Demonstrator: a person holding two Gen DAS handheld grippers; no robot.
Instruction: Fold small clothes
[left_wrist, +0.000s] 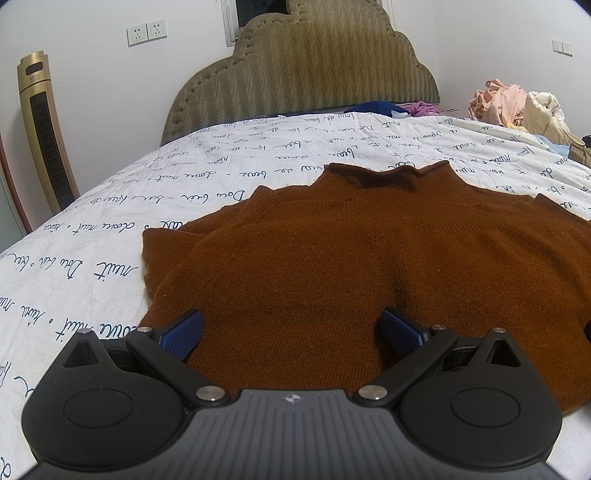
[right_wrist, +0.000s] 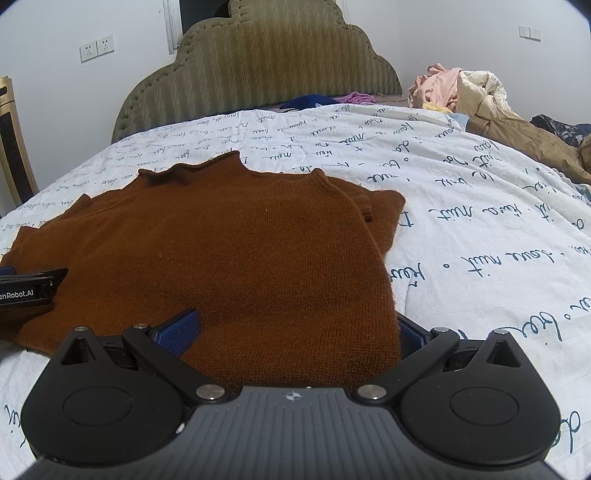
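Low wrist views, probably near-parallel, headboard-facing (left_wrist: 306, 70).

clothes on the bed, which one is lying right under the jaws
The brown sweater, spread flat on the lettered sheet beneath both open grippers. The pink and cream heap and the blue and purple garments lie far off by the headboard.

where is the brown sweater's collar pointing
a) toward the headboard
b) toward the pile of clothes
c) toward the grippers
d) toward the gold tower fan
a: the brown sweater lies flat on the bedspread with its collar at the far edge, facing the headboard, and its hem nearest both open grippers.
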